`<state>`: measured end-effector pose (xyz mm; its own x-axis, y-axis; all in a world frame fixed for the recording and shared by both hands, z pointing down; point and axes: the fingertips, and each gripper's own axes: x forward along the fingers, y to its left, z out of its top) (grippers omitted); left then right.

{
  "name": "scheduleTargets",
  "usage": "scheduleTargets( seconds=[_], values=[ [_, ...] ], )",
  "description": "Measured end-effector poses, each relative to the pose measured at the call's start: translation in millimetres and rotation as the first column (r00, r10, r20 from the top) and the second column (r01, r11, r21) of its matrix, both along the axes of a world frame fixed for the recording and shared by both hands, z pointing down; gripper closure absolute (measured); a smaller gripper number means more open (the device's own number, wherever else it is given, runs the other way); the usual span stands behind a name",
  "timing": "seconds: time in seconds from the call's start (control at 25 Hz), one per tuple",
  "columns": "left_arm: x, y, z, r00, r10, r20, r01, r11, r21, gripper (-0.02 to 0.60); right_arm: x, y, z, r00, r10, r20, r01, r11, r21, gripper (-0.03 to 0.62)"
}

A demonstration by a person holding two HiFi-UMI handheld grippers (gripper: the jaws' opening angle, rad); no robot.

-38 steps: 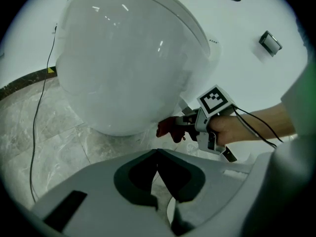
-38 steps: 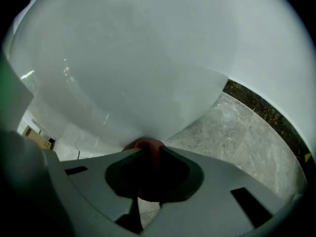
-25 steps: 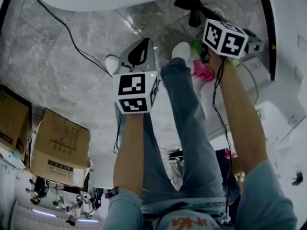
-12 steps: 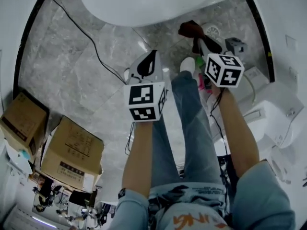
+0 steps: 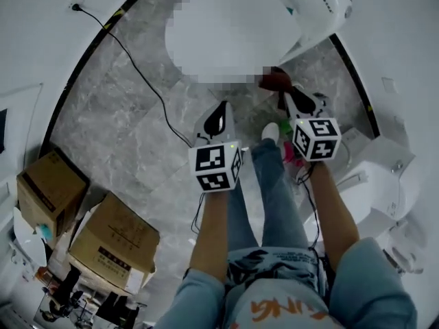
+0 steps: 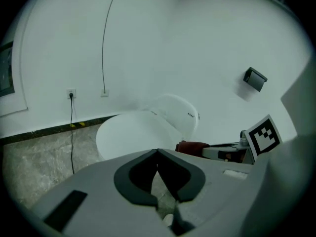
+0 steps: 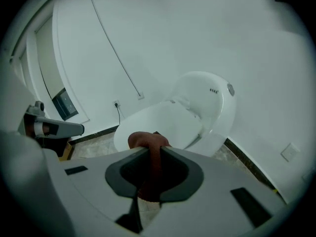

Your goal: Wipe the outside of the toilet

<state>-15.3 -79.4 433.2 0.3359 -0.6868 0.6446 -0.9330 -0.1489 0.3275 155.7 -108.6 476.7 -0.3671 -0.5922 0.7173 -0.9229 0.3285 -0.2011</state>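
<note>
A: Head view from up high, and there's the toilet (image 5: 226, 40), white, at the far end of the grey floor (image 5: 123, 136), backed against the wall (image 6: 163, 38).

B: Right gripper (image 7: 154, 149) first. What's it got?

A: A cloth (image 7: 147, 141), reddish-brown. The fingers (image 7: 185, 177) are clamped on it, a fold bulging out past the tips and the rest hanging down between the black pads.

B: And where's that cloth against the toilet?

A: Right at the bowl's near right edge from above. Touching or just short of it, I can't tell. The right gripper view puts the bowl straight beyond the cloth.

B: Left gripper (image 6: 158, 152)?

A: Tips pressed together, nothing between them, only floor showing through the gap lower down. It's held to the left of the right one, aimed at the near left side of the bowl and clearly short of it.

B: Anything else down there?

A: A black cable (image 5: 137, 81) runs across the floor from a socket (image 6: 71, 94) on the far left wall. Two cardboard boxes (image 5: 113, 242) sit near left, well apart from the toilet. The person's legs (image 5: 274, 197) in jeans stand between the two arms.
</note>
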Motion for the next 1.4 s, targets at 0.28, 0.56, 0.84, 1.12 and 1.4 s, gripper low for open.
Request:
scheduleTargets(
  seconds=[0.28, 0.56, 0.84, 1.12, 1.4],
  values=[
    [-31, -21, -115, 0.996, -0.086, -0.016, 0.088, 0.989, 0.119, 0.583, -29, -16, -123, 0.999, 0.007, 0.054, -0.014, 0.992, 0.127, 0.540],
    [-62, -41, -253, 0.990, -0.139, 0.014, 0.127, 0.942, 0.310, 0.583, -57, -23, -264, 0.995, -0.043, 0.085, 0.013, 0.946, 0.323, 0.540],
    [-75, -36, -372, 0.989, -0.147, -0.012, 0.134, 0.858, 0.497, 0.583, -74, -28, -389, 0.986, -0.050, 0.160, -0.038, 0.864, 0.502, 0.541],
    [-71, -31, -453, 0.995, -0.095, 0.016, 0.062, 0.767, 0.639, 0.583, -78, -31, -477, 0.981, -0.088, 0.171, -0.041, 0.774, 0.632, 0.540],
    [-67, -29, -487, 0.994, -0.085, 0.072, 0.013, 0.727, 0.687, 0.583, -80, -28, -511, 0.980, -0.107, 0.170, -0.040, 0.727, 0.685, 0.539]
  ],
)
